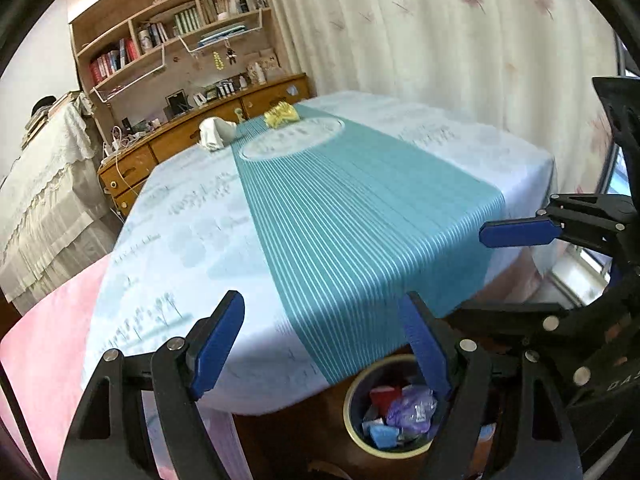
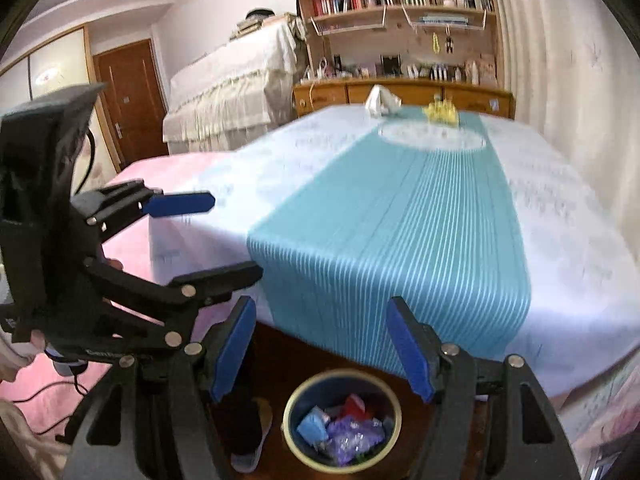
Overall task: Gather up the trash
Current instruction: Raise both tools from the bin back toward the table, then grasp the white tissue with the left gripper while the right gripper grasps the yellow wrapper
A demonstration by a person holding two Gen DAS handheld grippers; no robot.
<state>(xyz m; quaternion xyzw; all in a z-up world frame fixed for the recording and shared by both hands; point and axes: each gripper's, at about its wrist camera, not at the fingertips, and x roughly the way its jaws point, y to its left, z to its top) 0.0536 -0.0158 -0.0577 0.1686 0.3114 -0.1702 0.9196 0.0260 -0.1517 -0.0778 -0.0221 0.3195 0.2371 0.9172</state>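
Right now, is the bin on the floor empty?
No. In the right wrist view the bin already holds several pieces: a blue wrapper, a purple bag and something red.

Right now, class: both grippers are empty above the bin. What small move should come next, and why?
Probably reach the left gripper forward toward the white crumpled piece at the far end of the bed. Both grippers are open and empty, the bin already holds wrappers, and a yellow piece also remains.
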